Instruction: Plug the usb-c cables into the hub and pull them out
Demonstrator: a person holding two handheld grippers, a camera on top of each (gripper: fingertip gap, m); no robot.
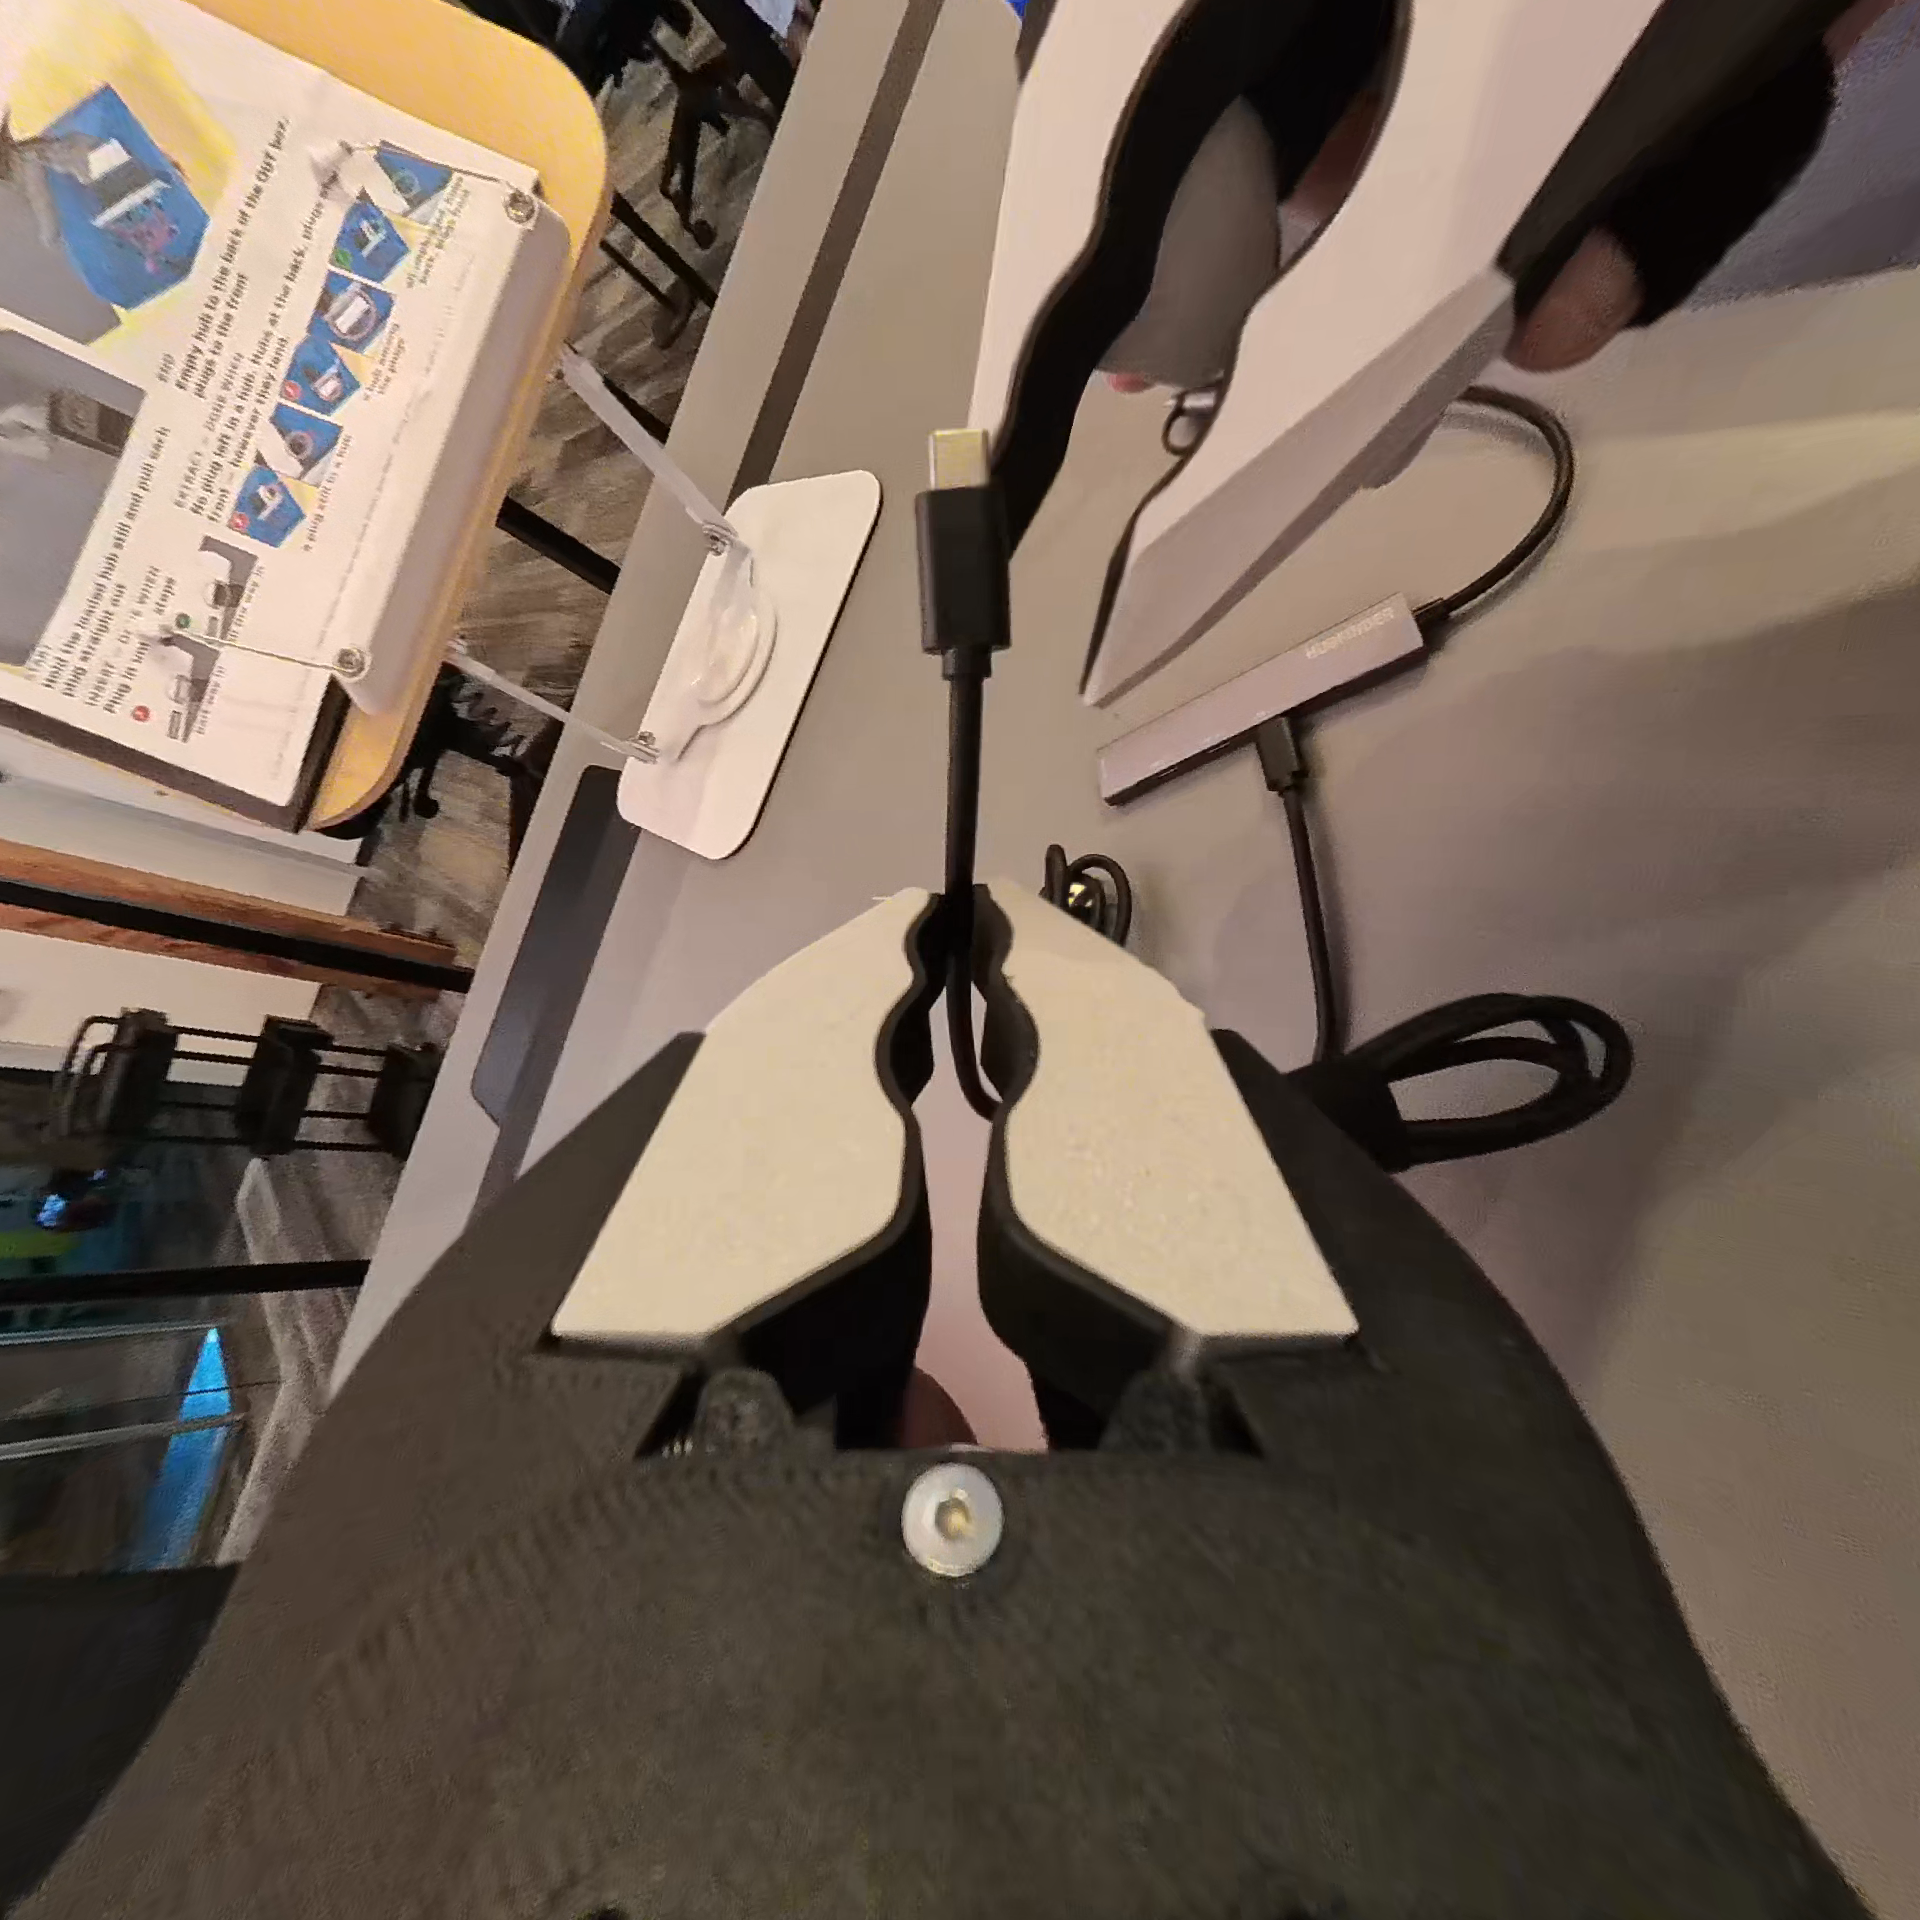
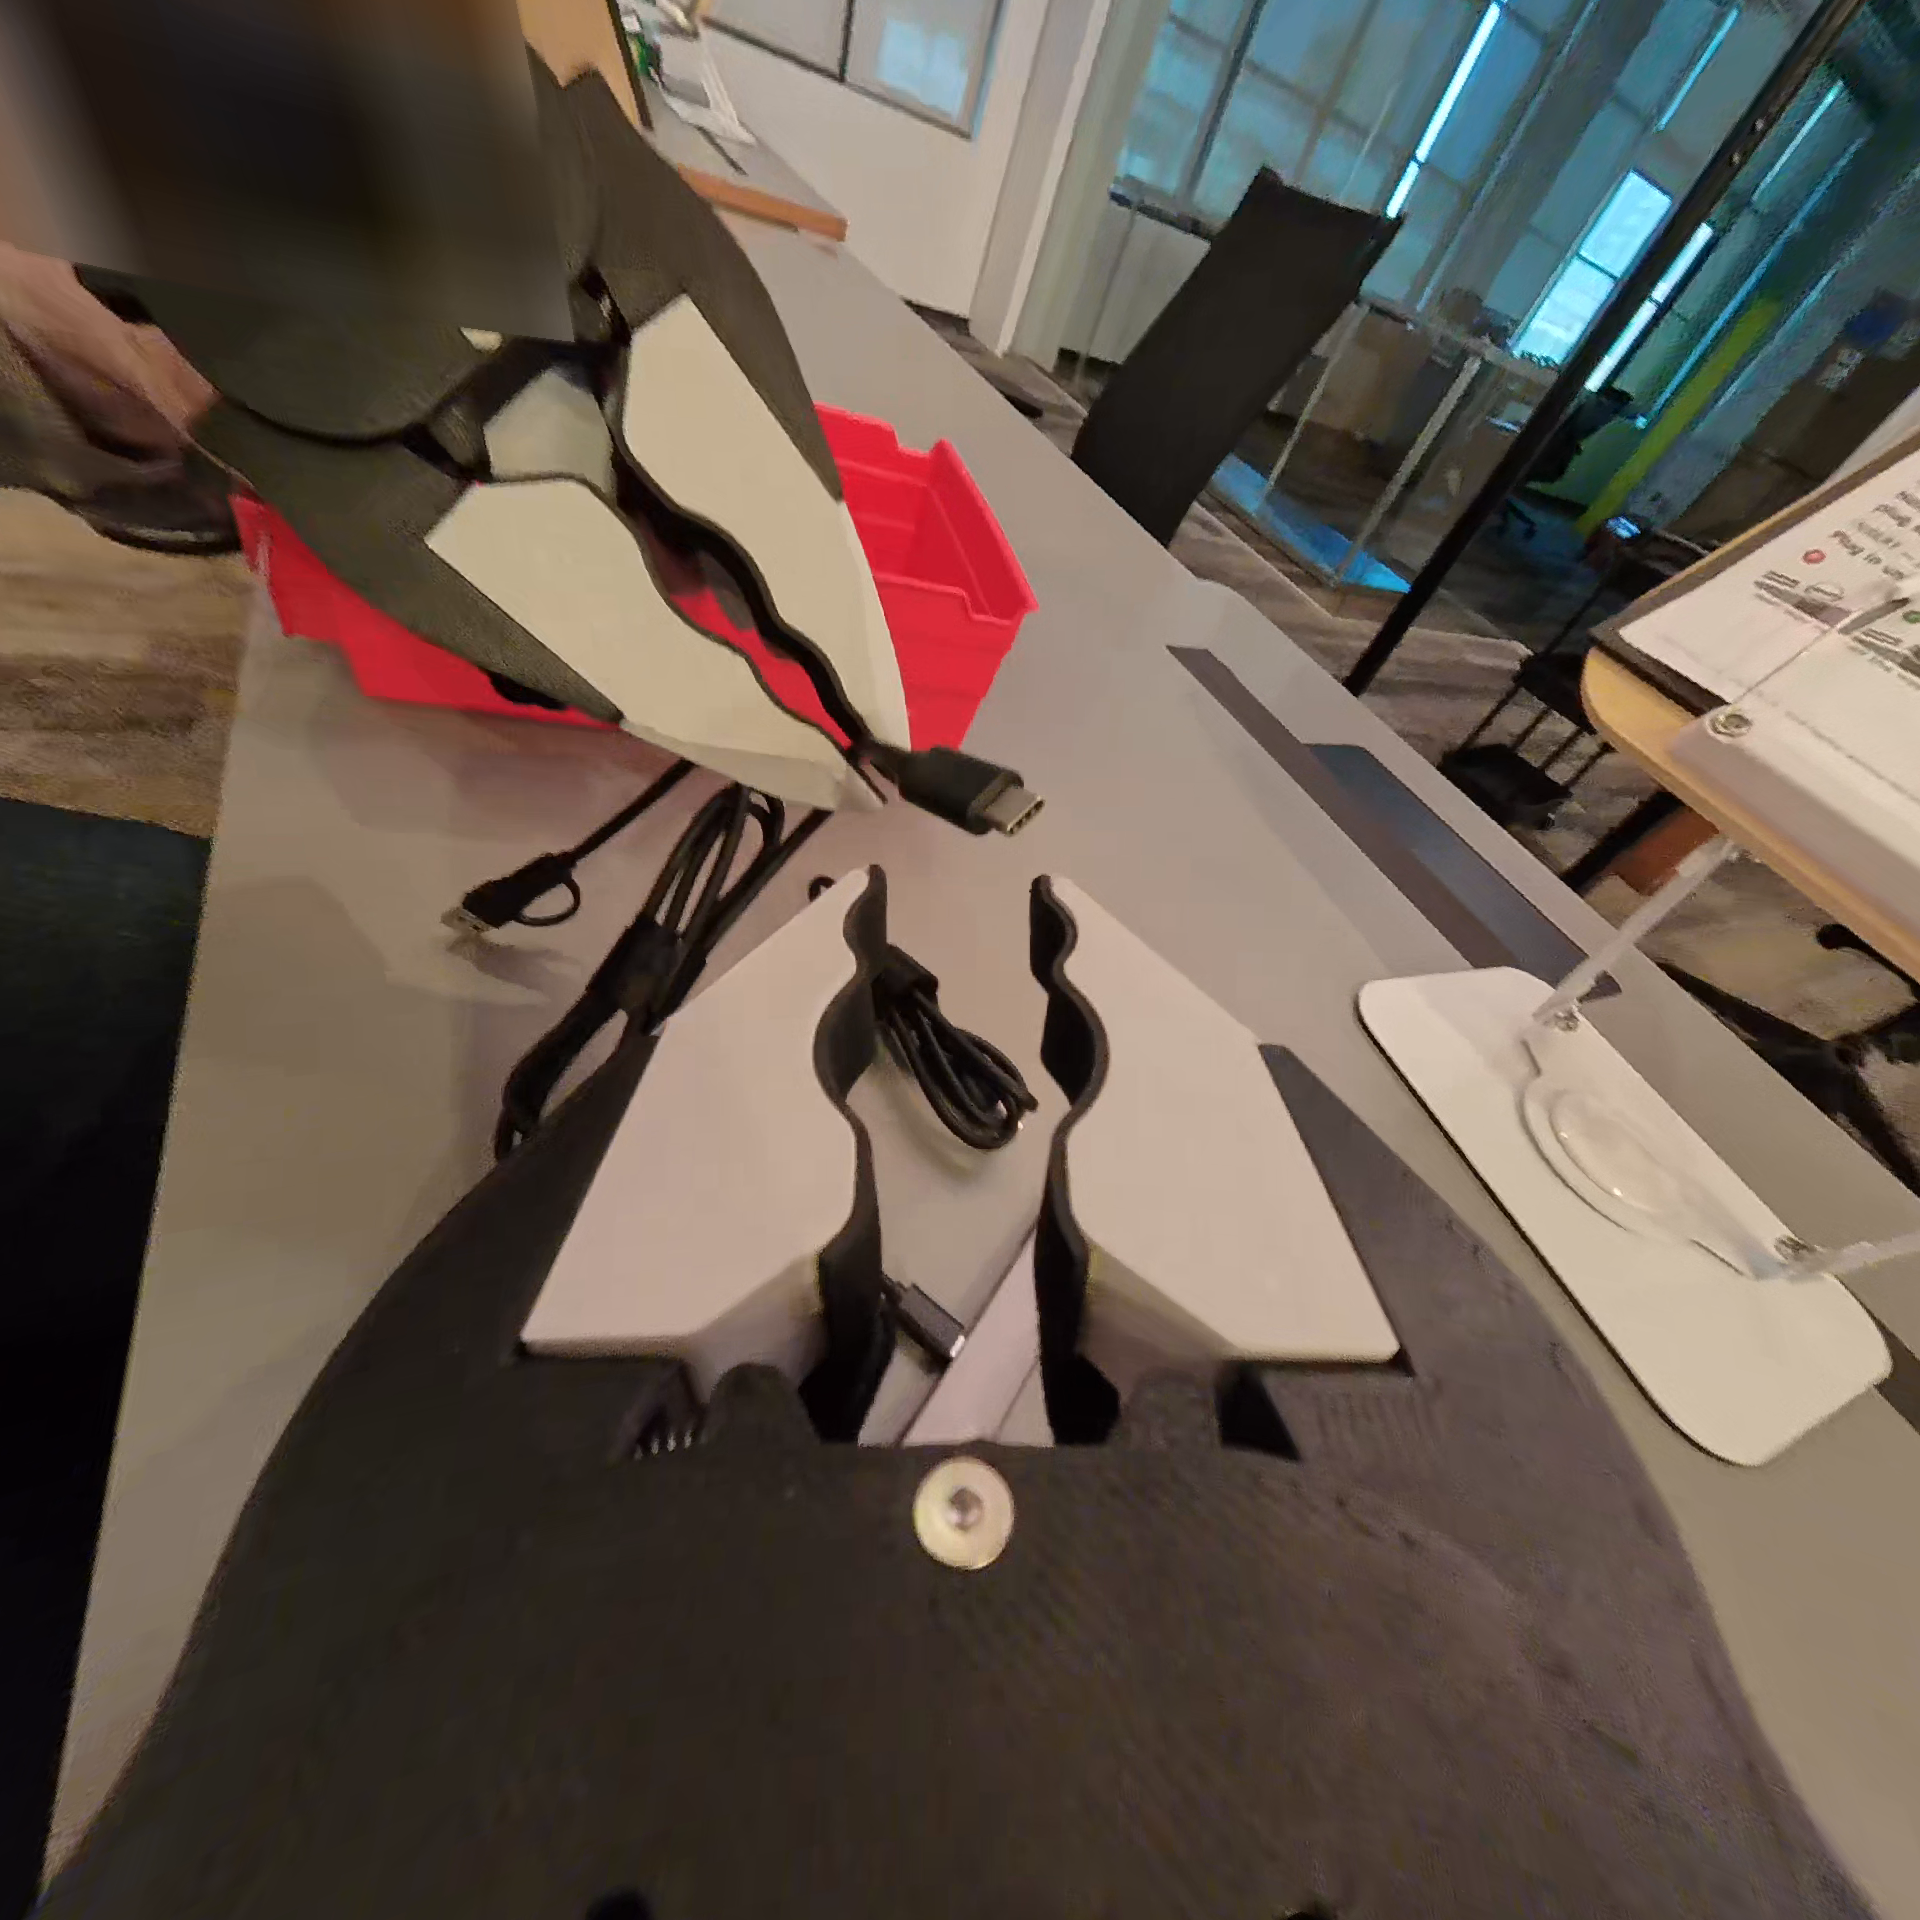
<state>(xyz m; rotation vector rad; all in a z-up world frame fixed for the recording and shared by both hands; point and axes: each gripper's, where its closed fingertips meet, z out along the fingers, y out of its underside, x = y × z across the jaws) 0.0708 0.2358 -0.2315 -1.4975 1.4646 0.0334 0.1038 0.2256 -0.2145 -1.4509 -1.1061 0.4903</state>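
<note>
Cable in hand, hub waiting — mid-task, one plug in already.

Left gripper is clenched on the cord of a usb-c cable, plug sticking out ahead, clear of the grey table. Hub lies flat w/ one black plug seated in its side — so at least one insertion looks done. Right gripper hangs released, nothing between its fingers, over a coiled spare cable. Left to do, by my read: seat this plug, then pull them out.

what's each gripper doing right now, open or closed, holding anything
Left gripper: closed on a black USB-C cable, plug sticking out ahead.
Right gripper: open, holding nothing.
</note>
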